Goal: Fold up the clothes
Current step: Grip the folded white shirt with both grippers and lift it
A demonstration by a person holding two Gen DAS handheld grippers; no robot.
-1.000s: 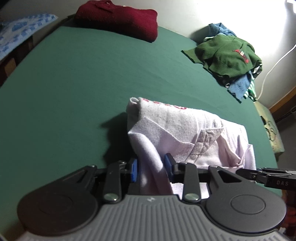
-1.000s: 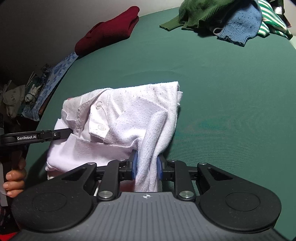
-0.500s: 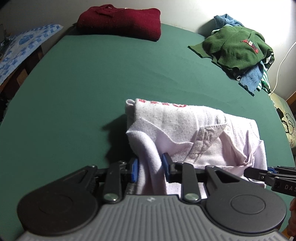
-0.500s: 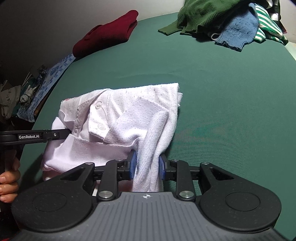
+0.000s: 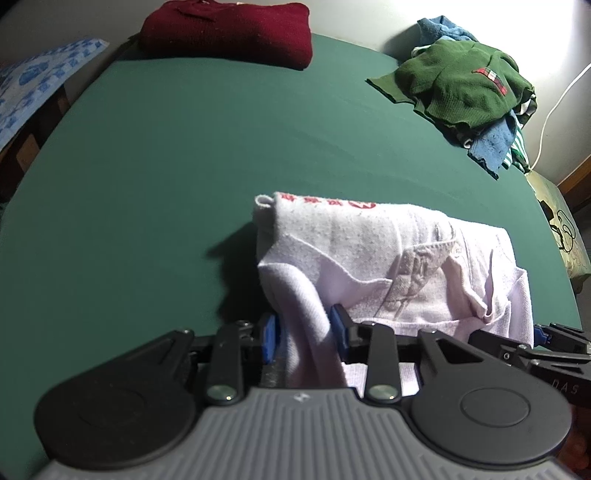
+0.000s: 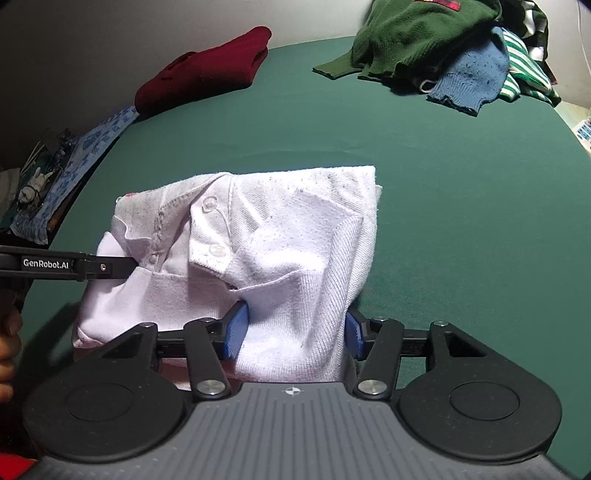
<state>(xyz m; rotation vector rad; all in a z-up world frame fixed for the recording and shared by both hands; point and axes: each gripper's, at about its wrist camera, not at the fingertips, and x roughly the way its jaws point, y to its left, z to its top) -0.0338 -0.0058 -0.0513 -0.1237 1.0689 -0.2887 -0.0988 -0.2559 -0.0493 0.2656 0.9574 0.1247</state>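
A pale pink polo shirt (image 5: 388, 240) lies folded into a small bundle on the green table (image 5: 166, 166), collar and buttons (image 6: 210, 225) facing up. My left gripper (image 5: 303, 332) is shut on a fold at the shirt's near left corner. My right gripper (image 6: 295, 328) stands open, its blue pads (image 6: 236, 328) wide apart with the shirt's near right corner lying loose between them. In the right wrist view, the left gripper's black fingers (image 6: 110, 266) reach into the shirt from the left.
A folded dark red sweater (image 5: 225, 29) sits at the table's far edge. A heap of green, blue and striped clothes (image 5: 461, 81) lies far right. A blue patterned cloth (image 5: 37, 85) hangs off to the left. A person's hand (image 6: 7, 332) shows at the left edge.
My right gripper has opened and let go of the shirt's corner, which now rests on the table. The left gripper keeps its hold. Both cameras tilted slightly toward the far clothes.
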